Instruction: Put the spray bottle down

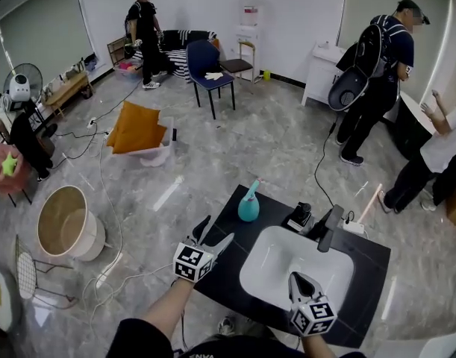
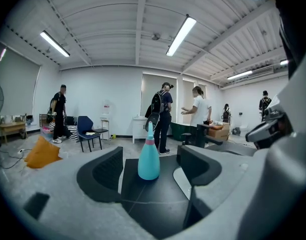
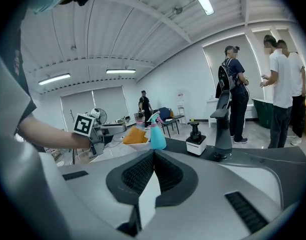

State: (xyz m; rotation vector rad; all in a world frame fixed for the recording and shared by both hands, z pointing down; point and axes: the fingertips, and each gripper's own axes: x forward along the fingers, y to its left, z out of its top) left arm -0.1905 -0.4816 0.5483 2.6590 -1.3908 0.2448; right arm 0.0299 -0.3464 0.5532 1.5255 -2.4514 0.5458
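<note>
One left gripper (image 1: 215,234), carrying a cube of black-and-white square markers, holds its two dark padded jaws spread wide with nothing pinched; one teal plastic spray bottle (image 1: 248,203), pear-shaped with a pink collar and a thin nozzle, stands upright on the matte black countertop (image 1: 366,263) just ahead of these jaws, apart from them; to its right are one white rounded basin (image 1: 276,263), one black-and-white soap dispenser (image 1: 300,216) and one black tap (image 1: 329,228); one right gripper (image 1: 303,282), with the same kind of marker cube, is over the basin, its jaws pressed together and empty.
</note>
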